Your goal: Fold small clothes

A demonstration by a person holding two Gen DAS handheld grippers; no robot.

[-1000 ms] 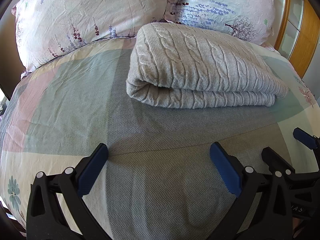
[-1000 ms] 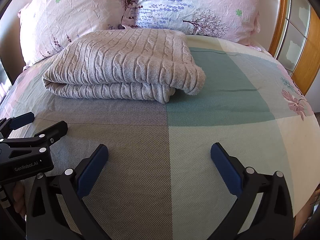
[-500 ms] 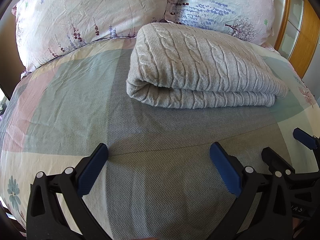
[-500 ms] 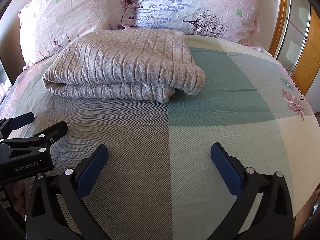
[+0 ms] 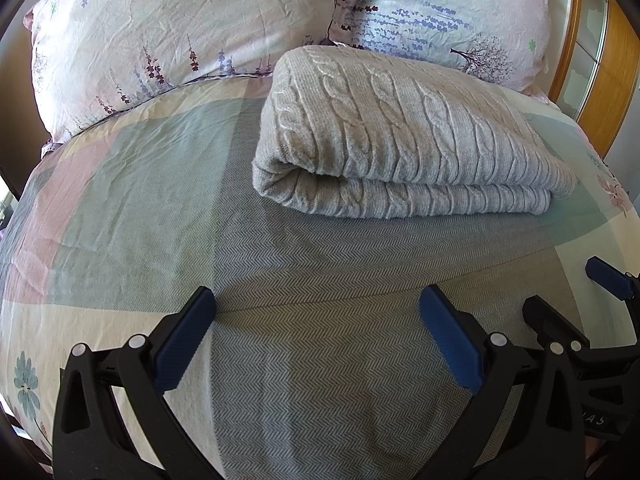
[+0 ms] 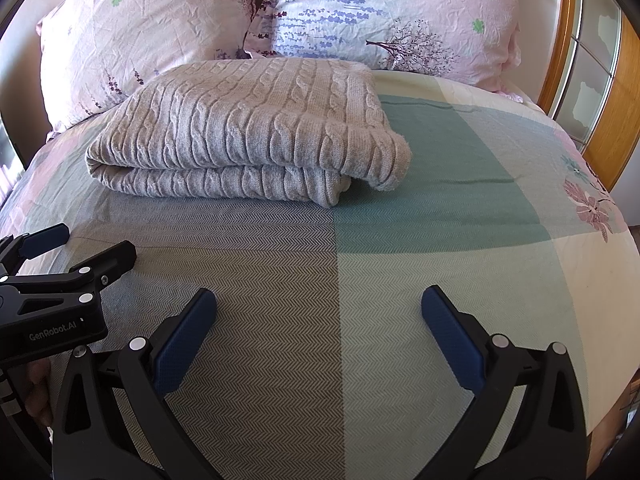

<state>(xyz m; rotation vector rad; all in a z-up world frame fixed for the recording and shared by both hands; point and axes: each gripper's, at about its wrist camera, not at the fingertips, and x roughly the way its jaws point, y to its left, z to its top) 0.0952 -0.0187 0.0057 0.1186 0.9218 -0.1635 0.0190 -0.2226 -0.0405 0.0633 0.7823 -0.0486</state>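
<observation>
The sweater [image 5: 404, 136] lies folded on the bed [image 5: 160, 200]; both tongs, left [image 5: 316, 320] and right [image 6: 318, 320], gape wide, empty, near it. Judged finished: withdraw without snagging.

A home bedroom: bed with patchwork cover [image 6: 440, 184], floral pillows [image 6: 392, 12], wooden headboard [image 6: 624, 92].

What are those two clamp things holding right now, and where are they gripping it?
Nothing. The left gripper and right gripper both stand open over the bedspread, short of the folded grey sweater, which lies untouched near the pillows.
</observation>
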